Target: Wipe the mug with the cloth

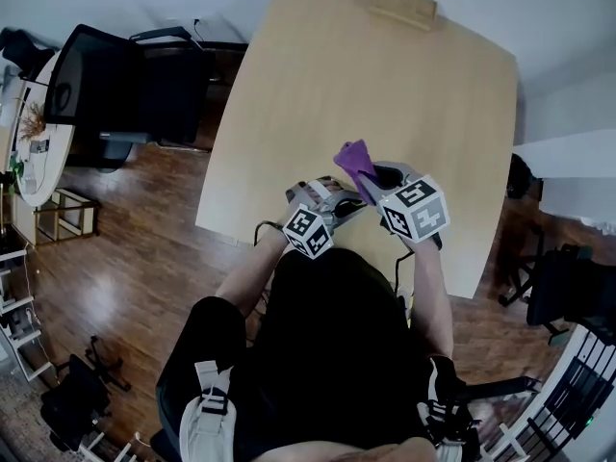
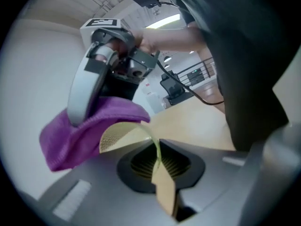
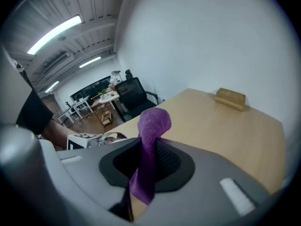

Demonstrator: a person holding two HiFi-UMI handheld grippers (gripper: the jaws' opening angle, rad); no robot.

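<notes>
My left gripper [image 2: 159, 155] is shut on the mug [image 2: 141, 134], of which I see only a thin, curved, yellowish see-through wall pinched between the pads. My right gripper [image 3: 148, 161] is shut on the purple cloth [image 3: 149, 149], whose free end sticks up past the jaws. In the left gripper view the cloth [image 2: 87, 131] hangs bunched from the right gripper, close against the mug's rim. In the head view both grippers, left [image 1: 332, 210] and right [image 1: 380, 176], meet above the table's near edge with the cloth [image 1: 356, 162] between them; the mug is hidden there.
The light wooden table [image 1: 366, 75] carries a small wooden block [image 1: 404, 3] at its far edge. A black office chair [image 1: 115, 89] stands left of the table on the dark wood floor. Shelving and another chair [image 1: 568, 292] are at the right.
</notes>
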